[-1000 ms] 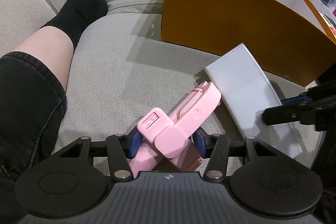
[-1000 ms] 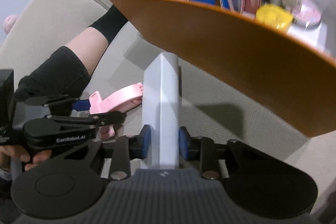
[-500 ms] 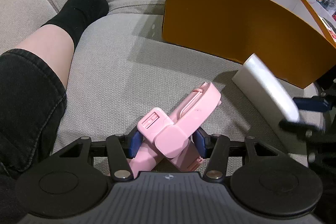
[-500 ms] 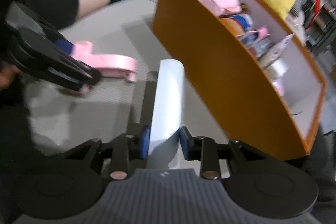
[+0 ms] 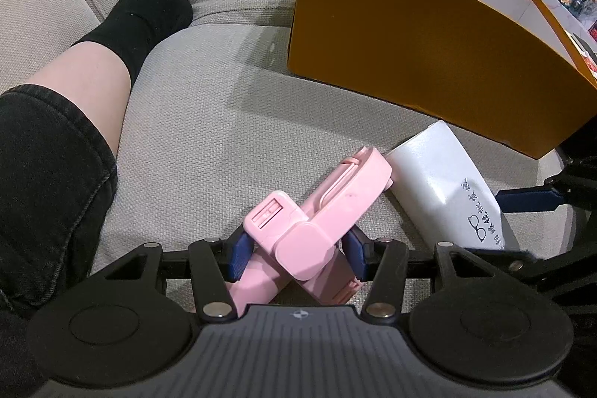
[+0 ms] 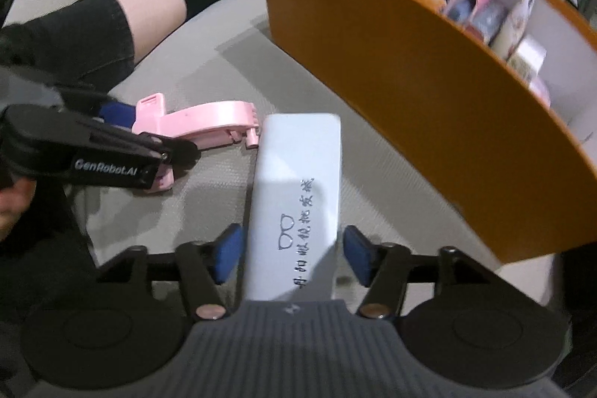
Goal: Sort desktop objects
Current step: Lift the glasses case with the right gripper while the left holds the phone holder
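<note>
The right gripper (image 6: 293, 254) jaws are opening off the white case (image 6: 298, 204), now rolled flat on the sofa (image 5: 209, 122) with its printed face up, so it looks released beside the orange box (image 6: 429, 92), while the left gripper (image 5: 296, 254) jaws stay clamped on the pink holder (image 5: 321, 211).

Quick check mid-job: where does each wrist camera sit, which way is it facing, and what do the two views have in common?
Left wrist: on the left gripper, angled down at the sofa; pads clamp the pink holder; a leg in view.
Right wrist: on the right gripper, angled down; jaws opening, pads off the white case between them.
Shared: holder, case, orange box, and each other's gripper.
</note>
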The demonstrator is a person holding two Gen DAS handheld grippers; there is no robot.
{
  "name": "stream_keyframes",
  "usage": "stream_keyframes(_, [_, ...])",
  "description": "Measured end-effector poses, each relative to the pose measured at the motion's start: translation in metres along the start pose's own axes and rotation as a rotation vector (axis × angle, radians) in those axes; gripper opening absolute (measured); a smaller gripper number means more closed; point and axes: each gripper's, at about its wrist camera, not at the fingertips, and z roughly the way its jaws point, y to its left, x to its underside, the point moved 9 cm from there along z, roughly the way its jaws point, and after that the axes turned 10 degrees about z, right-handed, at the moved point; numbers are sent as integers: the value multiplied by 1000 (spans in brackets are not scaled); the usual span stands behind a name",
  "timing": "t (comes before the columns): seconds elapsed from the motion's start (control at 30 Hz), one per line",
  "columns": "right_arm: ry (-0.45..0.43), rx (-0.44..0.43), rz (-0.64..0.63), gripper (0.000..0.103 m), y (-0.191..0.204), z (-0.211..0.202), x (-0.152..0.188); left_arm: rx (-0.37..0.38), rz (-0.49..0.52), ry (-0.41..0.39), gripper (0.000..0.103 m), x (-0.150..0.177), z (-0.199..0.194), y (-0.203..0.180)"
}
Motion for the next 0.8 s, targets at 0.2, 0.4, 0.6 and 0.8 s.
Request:
stream_keyframes(0.2, [20, 23, 23, 62, -1, 18, 0, -1, 22, 5, 60, 0, 0, -2])
stream_keyframes(0.4, [14, -3, 51, 62, -4, 19, 0, 12, 60, 37, 60, 5, -4, -3])
stream_keyframes(0.6, [-1, -38, 82, 61, -8, 7, 0, 13, 61, 33, 59, 12, -6, -1])
stream_keyframes(0.8, [-38, -119, 108, 61, -8, -33, -2, 10, 21, -4, 58, 9, -17, 3])
